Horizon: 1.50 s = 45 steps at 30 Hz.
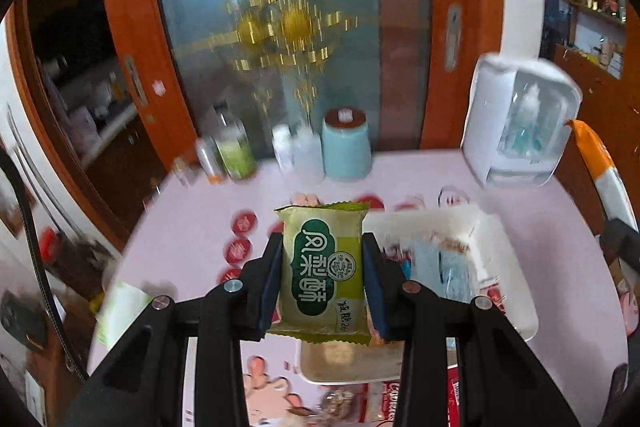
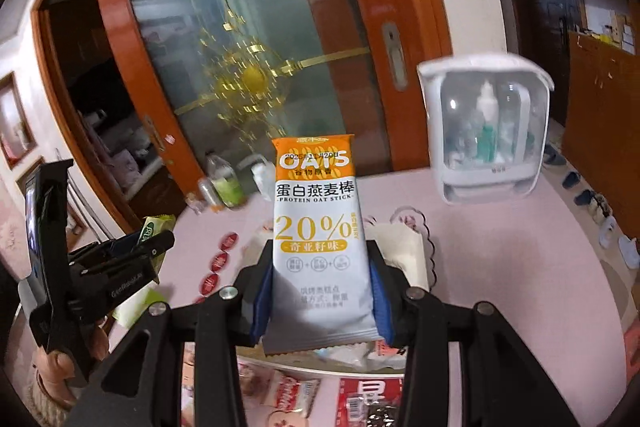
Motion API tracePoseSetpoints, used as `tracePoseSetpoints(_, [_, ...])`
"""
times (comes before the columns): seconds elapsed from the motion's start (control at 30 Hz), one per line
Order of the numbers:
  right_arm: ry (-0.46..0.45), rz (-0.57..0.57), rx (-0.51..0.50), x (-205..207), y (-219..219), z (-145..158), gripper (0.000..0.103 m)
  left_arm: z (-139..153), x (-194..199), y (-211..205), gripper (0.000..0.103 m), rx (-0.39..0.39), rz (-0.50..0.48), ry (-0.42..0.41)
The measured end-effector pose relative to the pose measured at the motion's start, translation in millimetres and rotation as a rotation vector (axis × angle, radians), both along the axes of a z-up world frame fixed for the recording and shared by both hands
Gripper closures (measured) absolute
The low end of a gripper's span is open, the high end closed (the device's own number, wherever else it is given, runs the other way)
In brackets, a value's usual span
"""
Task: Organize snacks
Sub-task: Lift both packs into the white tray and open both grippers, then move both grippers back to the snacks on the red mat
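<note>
A pink table (image 1: 192,227) carries bottles (image 1: 234,151) at its far edge (blurred), a white tray (image 1: 508,267) and red stickers (image 1: 244,223).

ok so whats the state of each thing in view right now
left gripper: shut on green pack
green pack: held upright, off the table
right gripper: shut on oat bar
oat bar: held upright, off the table
white tray: on table, snacks inside
white case: upright, bottles inside

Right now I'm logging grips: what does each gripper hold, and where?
Left gripper pinches the green packet by its long sides. Right gripper pinches the oat bar by its lower sides.
</note>
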State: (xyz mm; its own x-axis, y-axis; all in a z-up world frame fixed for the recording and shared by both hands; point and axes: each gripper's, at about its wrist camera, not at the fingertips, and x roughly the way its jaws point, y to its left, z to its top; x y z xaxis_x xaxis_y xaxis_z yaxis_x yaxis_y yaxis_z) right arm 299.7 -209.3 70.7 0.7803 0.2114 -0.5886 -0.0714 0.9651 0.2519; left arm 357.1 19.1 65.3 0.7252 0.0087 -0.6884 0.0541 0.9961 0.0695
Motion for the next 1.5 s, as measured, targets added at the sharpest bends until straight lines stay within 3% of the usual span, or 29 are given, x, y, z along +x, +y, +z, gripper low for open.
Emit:
tracePoseSetpoints(0.23, [0.108,-0.004,-0.025,32.7,-2.7,-61.0,0.061,-86.1,46.1,-15.7,0.067,0.021,0.027,0.144])
tracePoseSetpoints(0.4, [0.206,0.008,-0.035,53.8,-4.7,-101.0,0.060,-128.5,62.4,-24.6,0.066,-0.041,-0.024,0.255])
tracePoseSetpoints(0.43, [0.225,0.010,-0.037,57.0,-4.6,-107.5,0.059,-137.8,66.1,-25.9,0.060,-0.064,-0.036,0.285])
tracePoseSetpoints(0.53, [0.283,0.015,-0.044,66.4,-5.1,-127.1,0.059,-151.6,69.5,-25.5,0.031,-0.104,-0.040,0.315])
tracePoseSetpoints(0.57, [0.300,0.015,-0.041,68.4,-6.1,-132.2,0.059,-152.1,69.2,-23.9,0.030,-0.122,-0.049,0.313])
tracePoseSetpoints(0.7, [0.331,0.013,-0.022,69.1,-9.9,-140.2,0.057,-148.0,66.1,-16.7,0.029,-0.210,-0.079,0.322])
tracePoseSetpoints(0.87, [0.313,0.046,-0.026,56.7,-7.2,-130.9,0.056,-133.0,55.3,-9.7,0.028,-0.203,-0.081,0.301])
tracePoseSetpoints(1.17, [0.219,0.103,-0.079,6.6,11.1,-82.9,0.056,-79.5,7.5,-7.3,0.028,-0.194,-0.131,0.210])
tracePoseSetpoints(1.5, [0.097,0.106,-0.128,-73.9,21.1,-24.2,0.056,-7.3,-78.9,-5.1,0.020,-0.200,-0.214,0.078])
